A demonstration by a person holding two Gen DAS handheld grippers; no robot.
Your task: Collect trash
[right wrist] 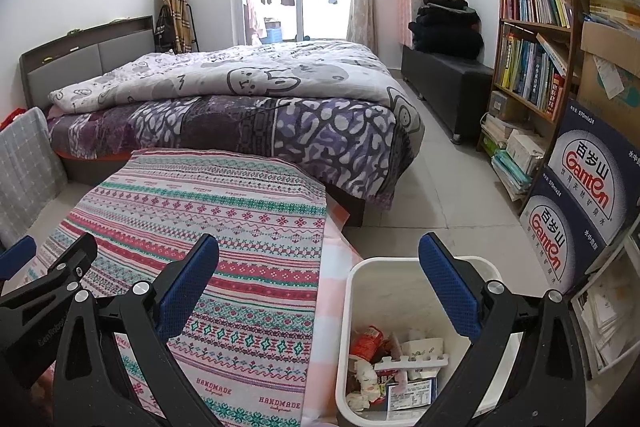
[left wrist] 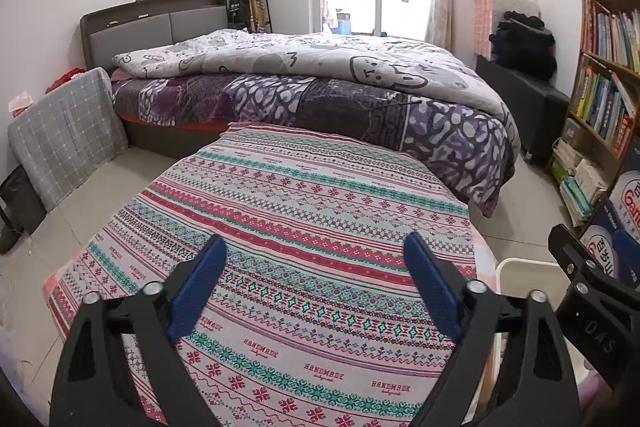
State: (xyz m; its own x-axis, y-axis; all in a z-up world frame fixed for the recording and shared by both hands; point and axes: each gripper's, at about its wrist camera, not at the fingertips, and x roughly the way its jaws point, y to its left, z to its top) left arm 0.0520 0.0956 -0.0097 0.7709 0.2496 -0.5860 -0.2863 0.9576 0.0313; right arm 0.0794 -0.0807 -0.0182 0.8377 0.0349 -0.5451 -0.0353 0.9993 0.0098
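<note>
The task looks almost finished, as far as these views can tell. The white bin (right wrist: 424,327) stands on the floor just below the right gripper (right wrist: 320,259), a little to its right, and it already holds the trash (right wrist: 394,367): a red crumpled wrapper, white paper balls, small cartons and a white plastic strip, all lying on the bottom. The right gripper has its fingers wide apart and nothing is between them; it hangs over the edge of the table and the near rim of the bin. The left gripper (left wrist: 316,259) is also spread wide and holds nothing. It hovers above the cloth (left wrist: 300,227), which covers the table in front of both tools. On this cloth I see no wrapper, paper or other trash, and the floor around the table also appears clean, though the part directly under the grippers is hidden. Beyond the table is the bed (left wrist: 312,75), and to the right the bookshelf (right wrist: 532,47) and stacked water boxes (right wrist: 580,195). So I judge that collecting is done, or only a last check remains.
</note>
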